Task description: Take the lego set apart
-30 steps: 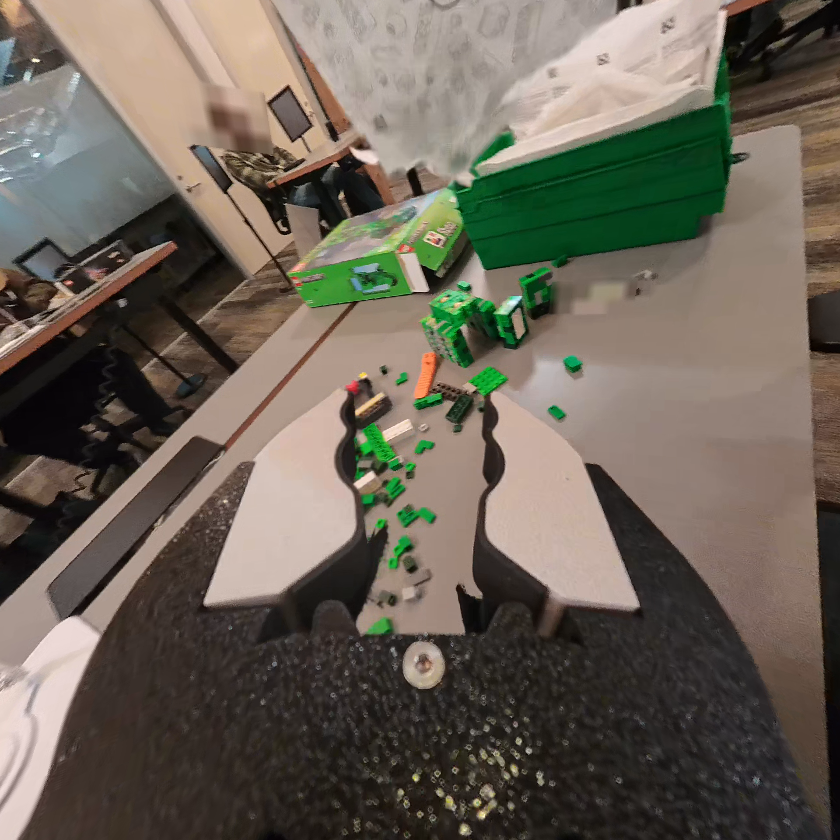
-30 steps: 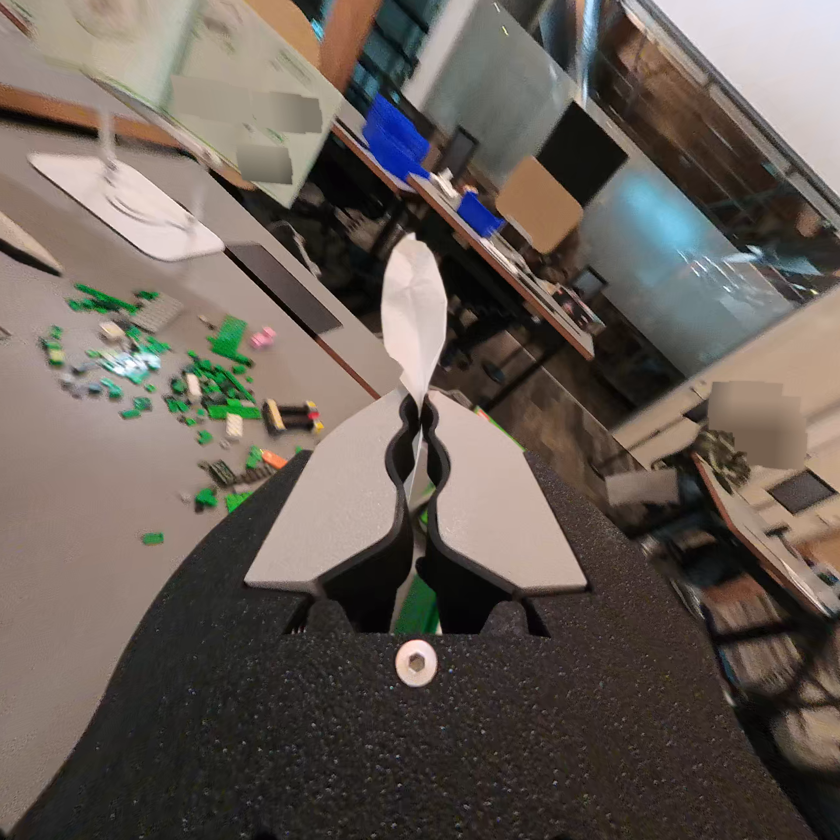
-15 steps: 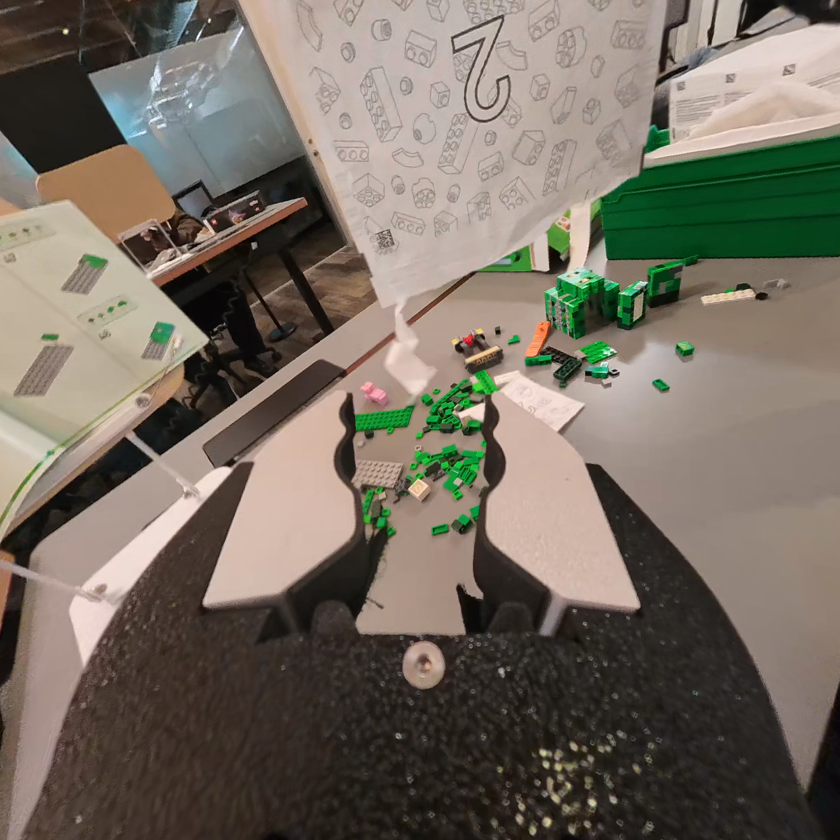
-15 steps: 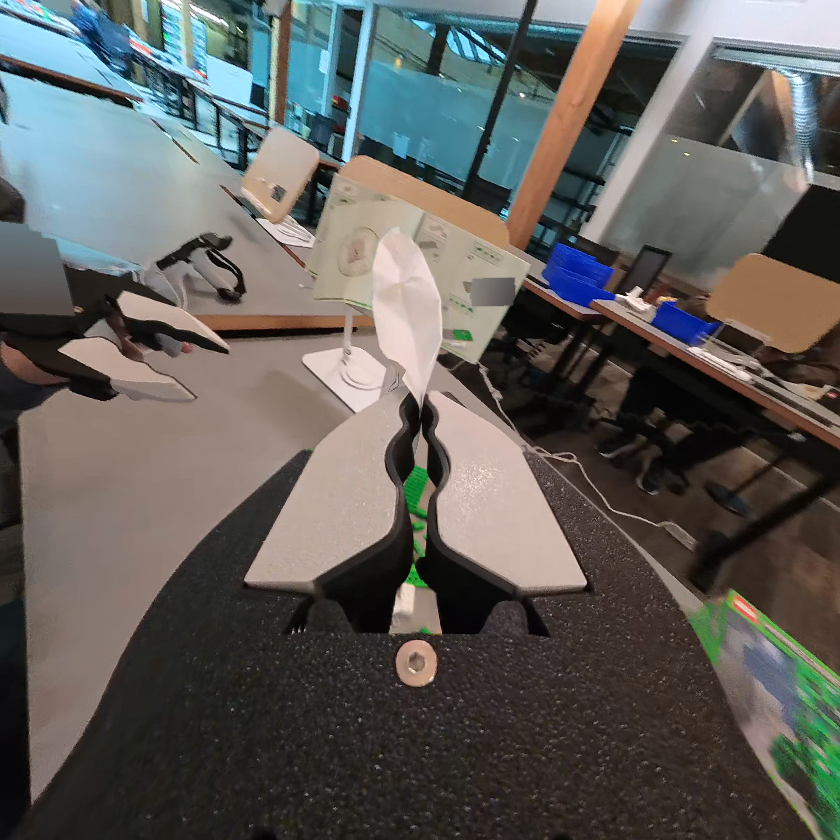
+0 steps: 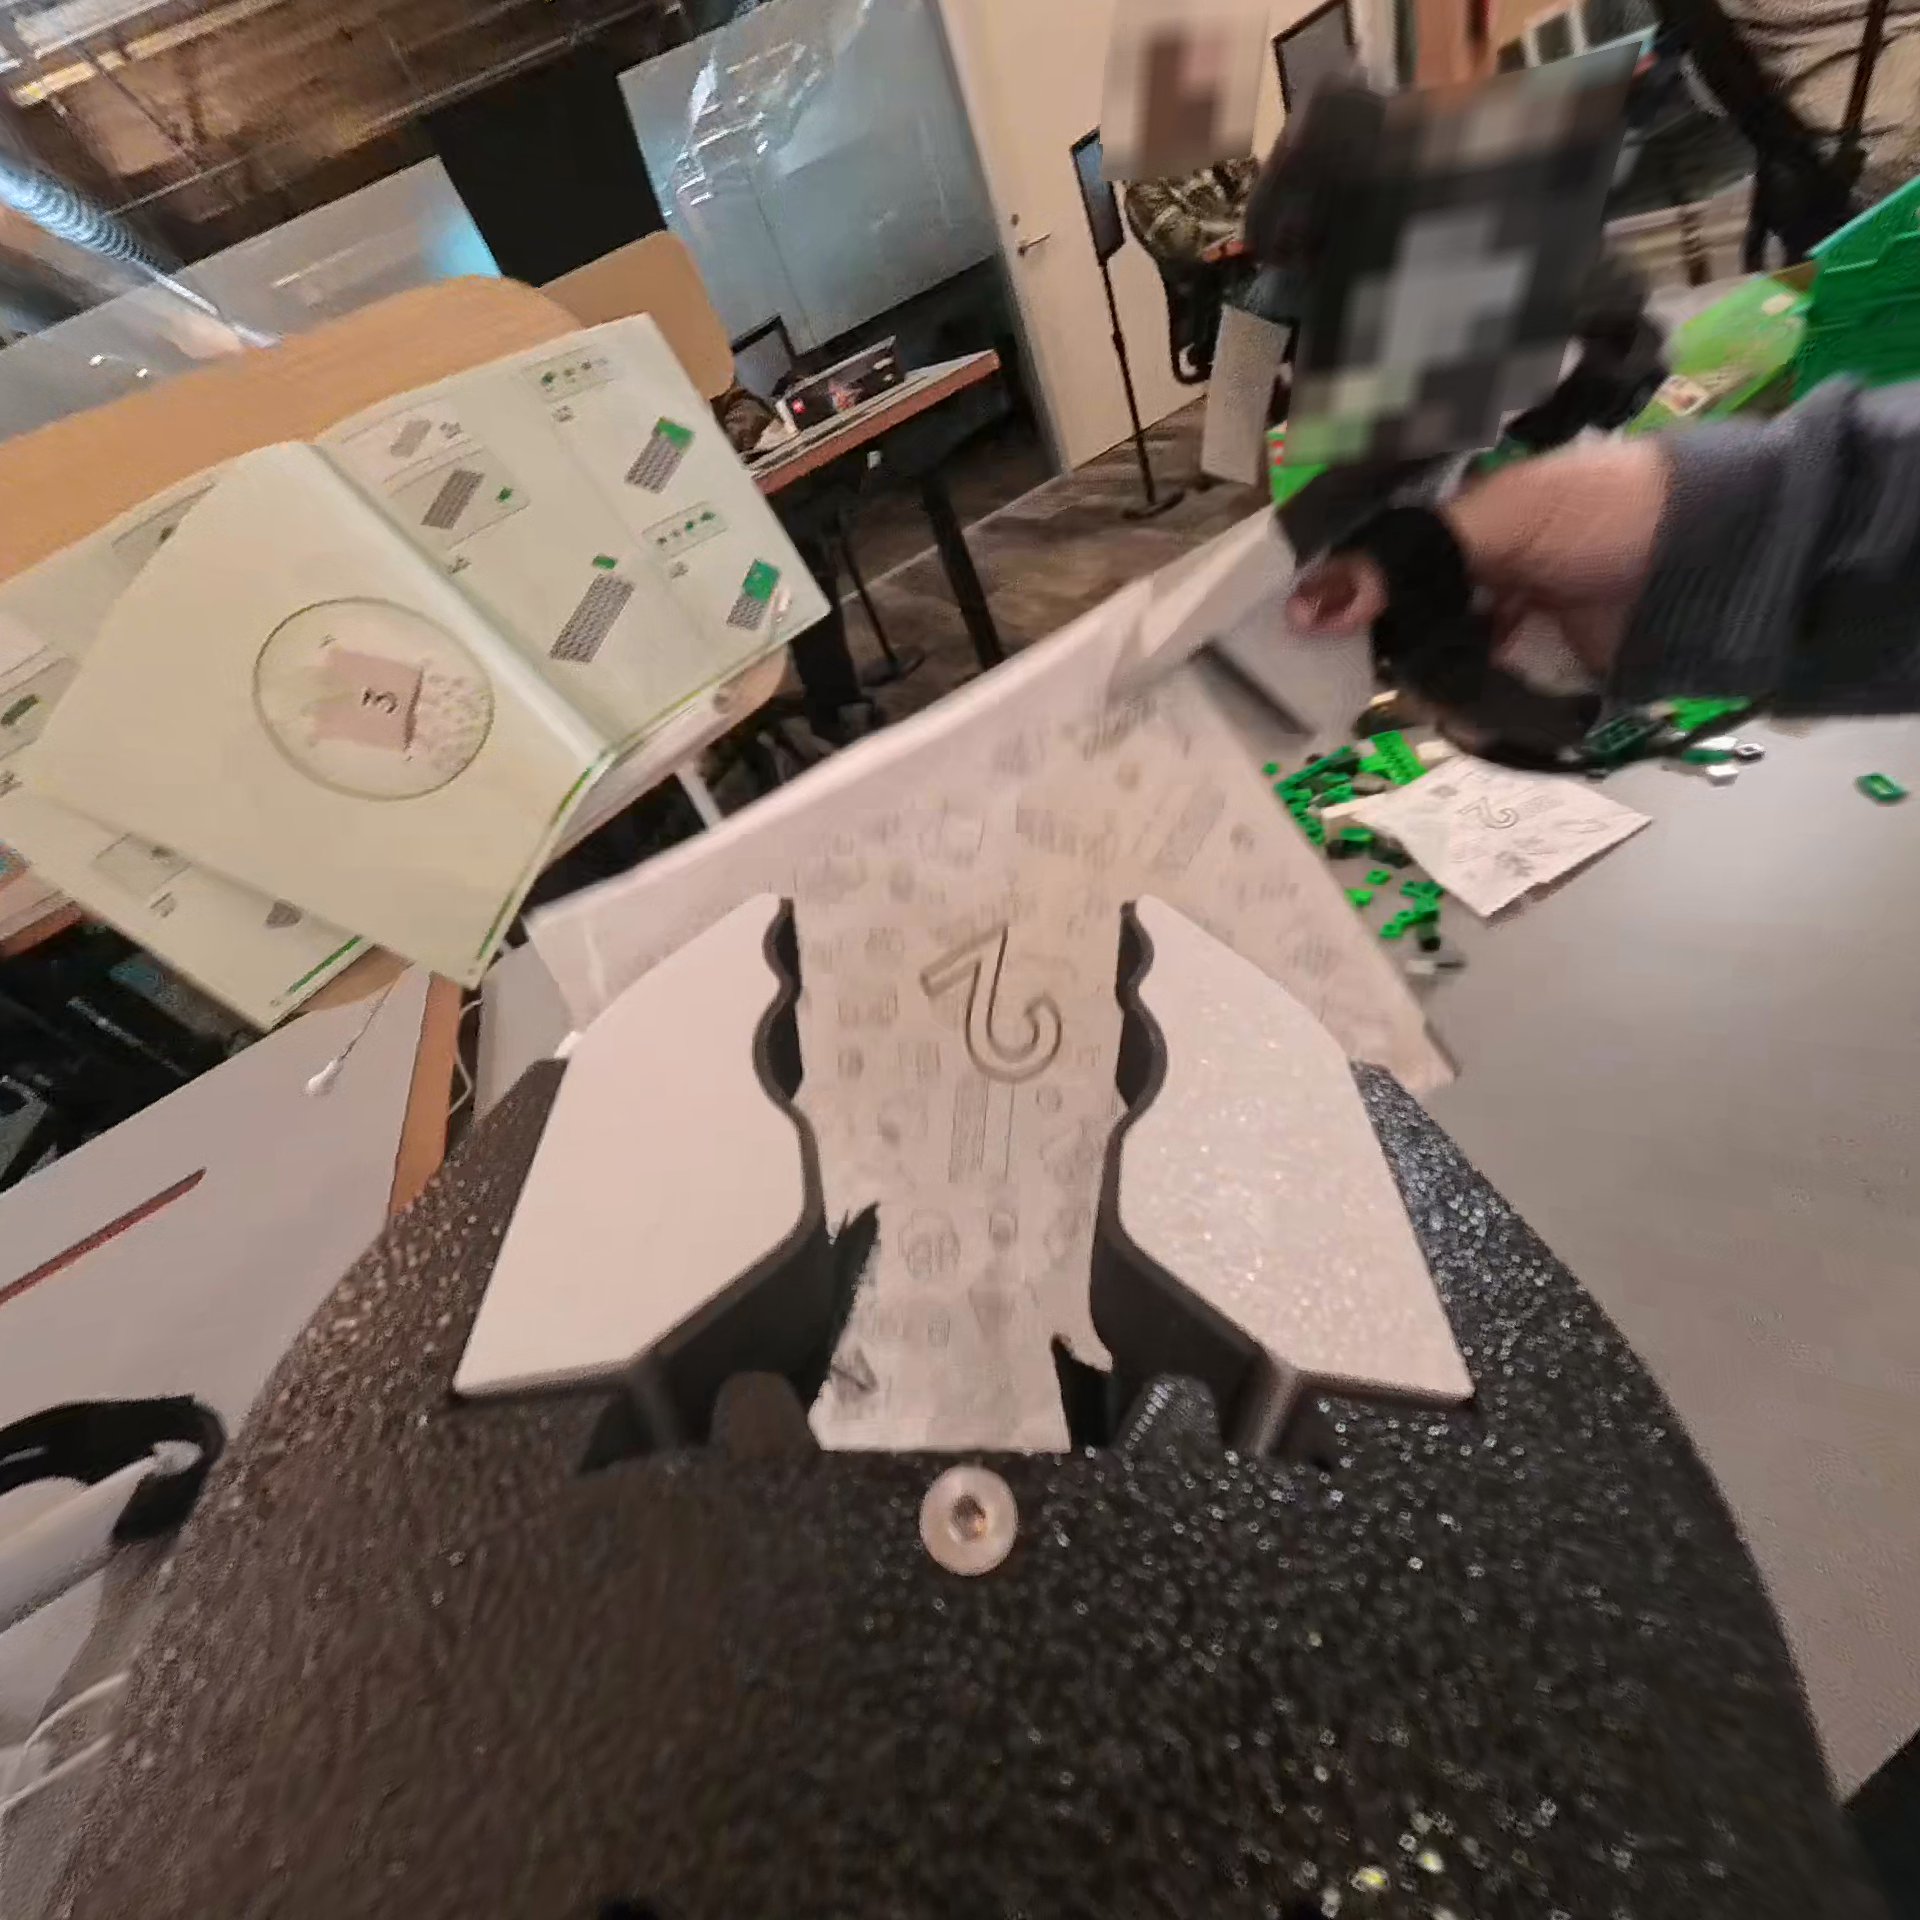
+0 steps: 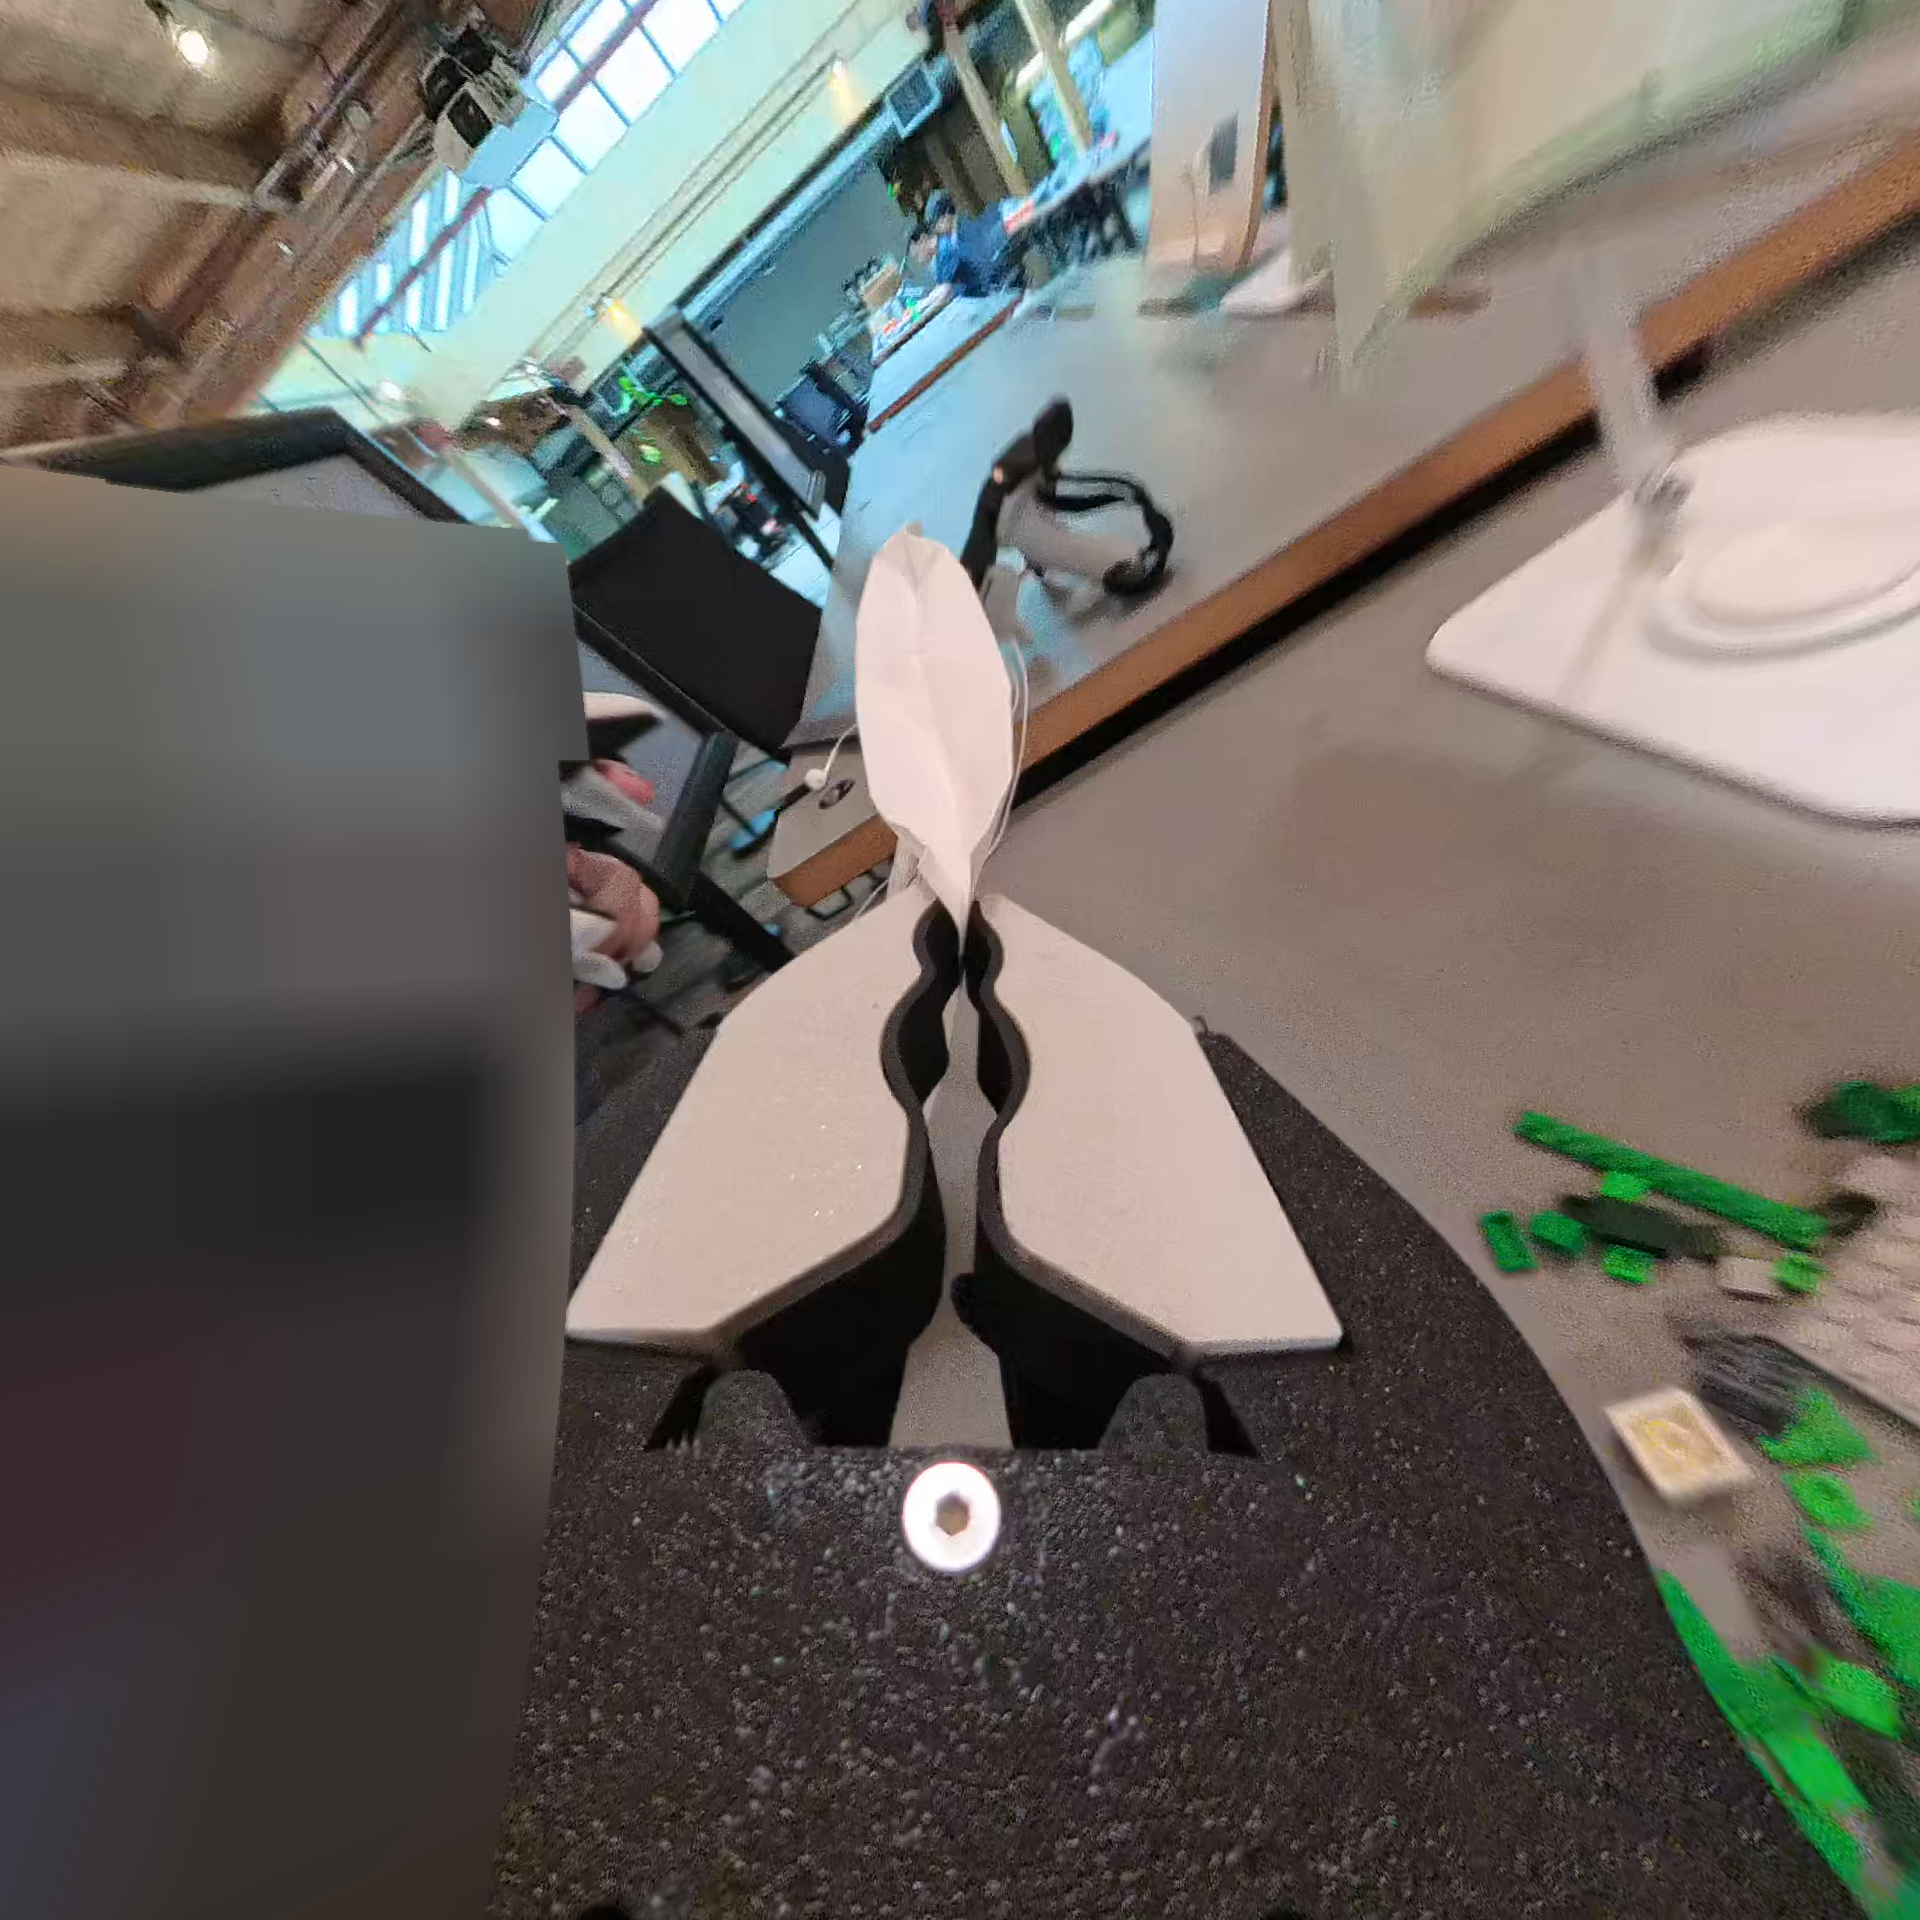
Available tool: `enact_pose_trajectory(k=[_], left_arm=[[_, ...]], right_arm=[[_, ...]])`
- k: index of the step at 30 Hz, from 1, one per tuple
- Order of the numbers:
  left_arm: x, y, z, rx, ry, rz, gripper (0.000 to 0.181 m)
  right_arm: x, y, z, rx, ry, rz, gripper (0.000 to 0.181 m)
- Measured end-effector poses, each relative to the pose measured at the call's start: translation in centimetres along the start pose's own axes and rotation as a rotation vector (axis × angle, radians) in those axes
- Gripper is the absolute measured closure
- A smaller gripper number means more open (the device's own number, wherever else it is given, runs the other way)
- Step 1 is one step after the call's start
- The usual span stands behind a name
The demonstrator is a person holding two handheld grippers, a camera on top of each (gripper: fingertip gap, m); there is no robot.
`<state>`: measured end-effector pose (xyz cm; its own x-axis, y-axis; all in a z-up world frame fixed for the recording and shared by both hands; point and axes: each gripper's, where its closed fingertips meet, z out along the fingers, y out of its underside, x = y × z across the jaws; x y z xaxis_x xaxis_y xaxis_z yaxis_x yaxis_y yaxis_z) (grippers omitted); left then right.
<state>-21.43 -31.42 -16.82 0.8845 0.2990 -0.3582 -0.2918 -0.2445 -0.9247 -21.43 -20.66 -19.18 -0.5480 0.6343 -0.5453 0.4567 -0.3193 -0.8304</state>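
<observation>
My left gripper [image 5: 956, 925] is open and holds nothing. A white paper bag [image 5: 987, 1060] printed with brick outlines spreads across the gap between and behind its fingers. My right gripper [image 6: 961, 914] is shut on this bag, and a pinched white fold [image 6: 935, 707] sticks out past its tips. The right gripper [image 5: 1195, 623] also shows in the left wrist view at the upper right, holding the bag's far corner. Loose green lego bricks [image 5: 1351, 790] lie on the grey table [image 5: 1662, 1039], and also show in the right wrist view [image 6: 1662, 1195].
An open instruction booklet [image 5: 395, 644] stands on a holder at the left, and its white base [image 6: 1714, 623] rests on the table. A torn piece of printed paper [image 5: 1496, 831] lies by the bricks. A person's hand and sleeve [image 5: 1662, 561] are at the upper right. The gap from one gripper's tips to the other's is roughly 12 centimeters.
The right gripper has swung round with the bag still pinched. The bag has come down from hanging high above the bricks to lying across the left gripper's open fingers. The left view has turned left.
</observation>
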Motion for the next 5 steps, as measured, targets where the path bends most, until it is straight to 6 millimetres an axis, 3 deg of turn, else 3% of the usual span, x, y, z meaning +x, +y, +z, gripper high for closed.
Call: enact_pose_trajectory(k=[5], left_arm=[[-2.0,1.1,-0.9,-0.015,-0.043,-0.01,0.123]], right_arm=[[4.9,3.3,6.0,-0.103,-0.005,0.156,0.181]])
